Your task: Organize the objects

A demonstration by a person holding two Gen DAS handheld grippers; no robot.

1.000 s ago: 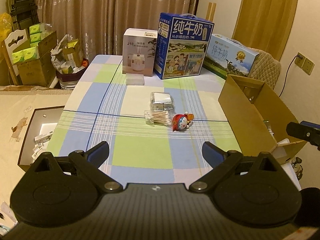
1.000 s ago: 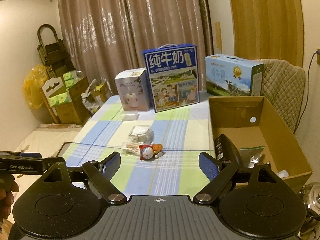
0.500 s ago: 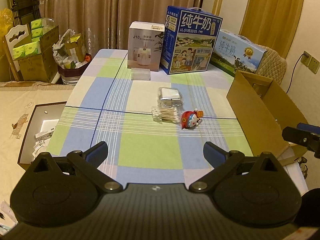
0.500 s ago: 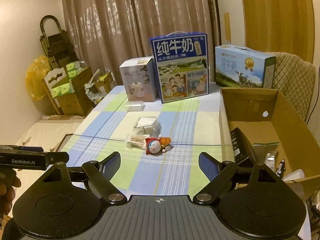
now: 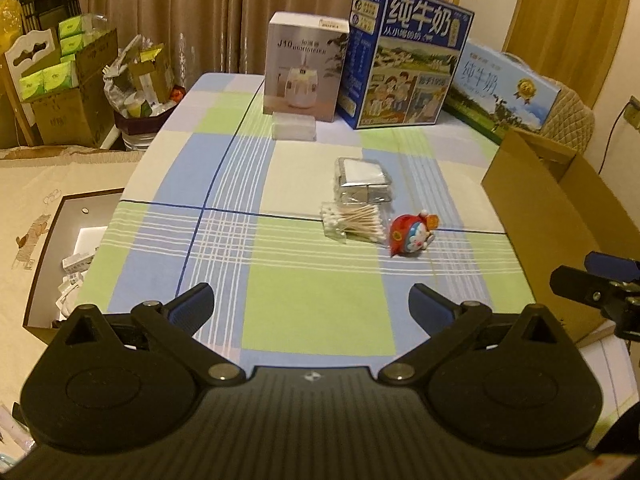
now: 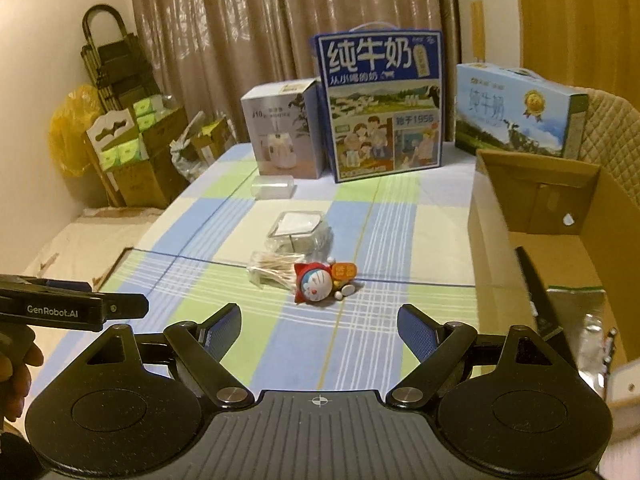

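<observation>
Right wrist view: one red-hooded blue cartoon cat figurine (image 6: 320,285) lies sideways, one clear packet of cotton swabs (image 6: 274,267) touching it.
Swab sticks apparently run left-right; left gripper (image 5: 310,307) and right gripper (image 6: 319,329) both spread, empty.

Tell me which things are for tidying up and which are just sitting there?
For tidying:
toy
cotton swabs
foil packets
clear case
cardboard box

Just sitting there:
tall milk carton
flat milk carton
white box
curtain
</observation>
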